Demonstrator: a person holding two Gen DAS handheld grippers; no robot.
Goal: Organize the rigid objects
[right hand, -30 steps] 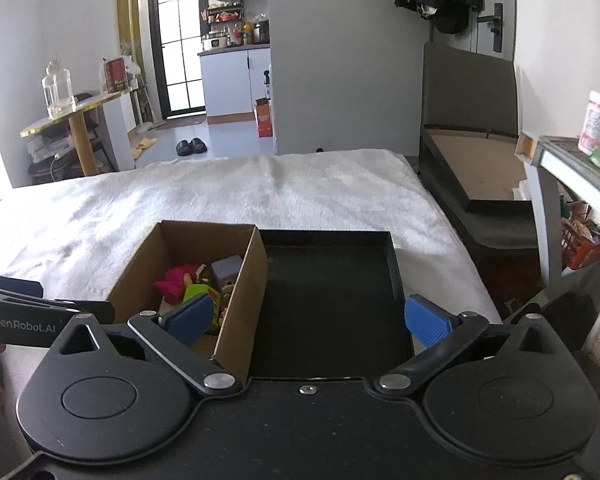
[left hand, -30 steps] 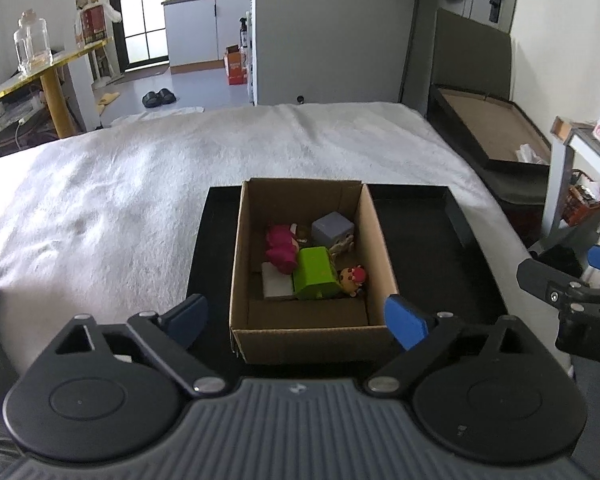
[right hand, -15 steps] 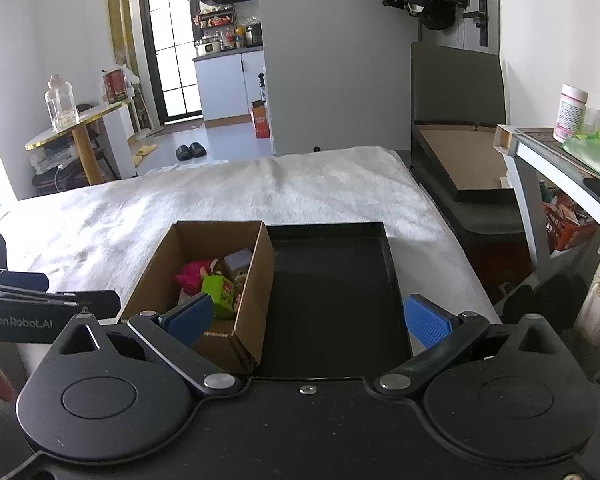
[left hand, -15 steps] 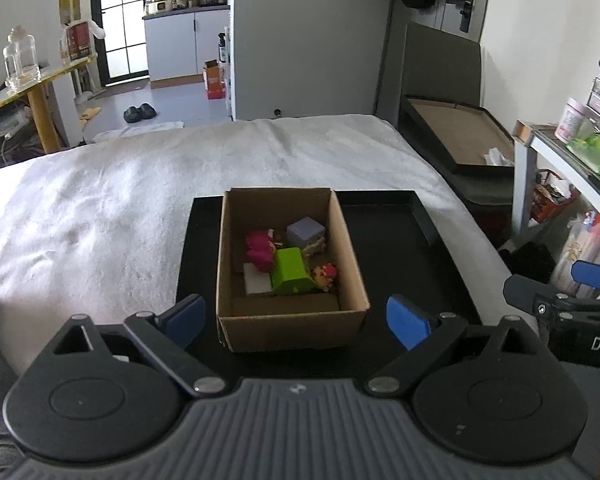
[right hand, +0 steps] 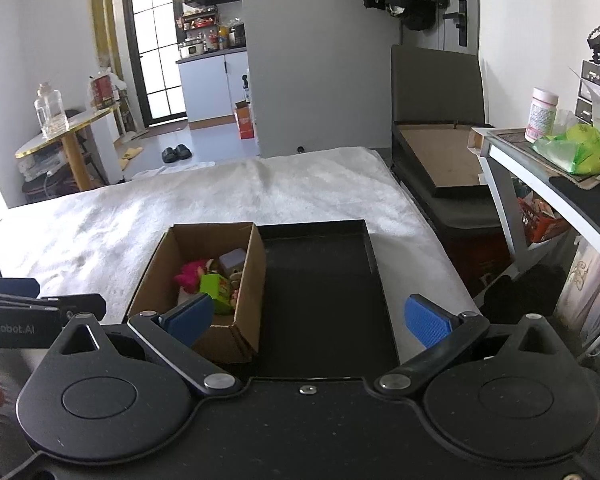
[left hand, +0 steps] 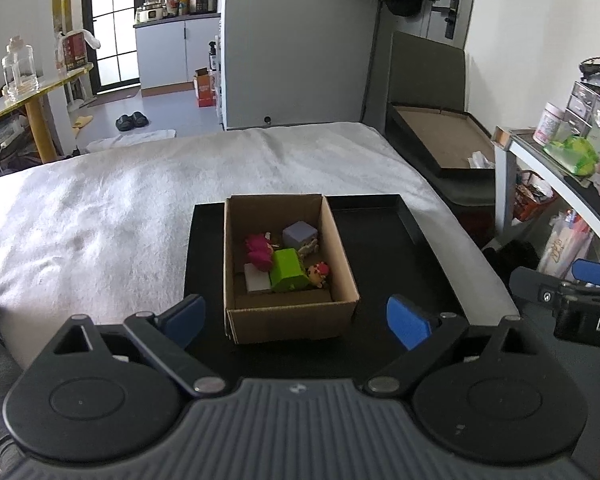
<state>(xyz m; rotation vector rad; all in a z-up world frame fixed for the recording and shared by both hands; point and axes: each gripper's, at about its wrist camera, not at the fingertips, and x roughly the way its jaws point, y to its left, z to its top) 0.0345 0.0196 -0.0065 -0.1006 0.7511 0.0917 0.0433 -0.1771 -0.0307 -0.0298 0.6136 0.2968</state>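
Both tongs point(left hand: 296, 320) point(right hand: 308, 320) spread, empty; "GenRobot.AI" lettering on left tongs, cardboard box point(left hand: 288, 320) ahead.

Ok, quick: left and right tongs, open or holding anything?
Left tongs: open, empty, in front of the brown cardboard box of toys.
Right tongs: open, empty, over the black rectangular tray.

Open brown cardboard box point(left hand: 288, 312) at frame centre, standing upright on the left half of a black tray point(left hand: 384, 248). Inside, crowded together: pink figure point(left hand: 259, 251), lilac cube point(left hand: 299, 233), green block point(left hand: 287, 270), white block point(left hand: 256, 279), small red-and-yellow figure point(left hand: 318, 273).
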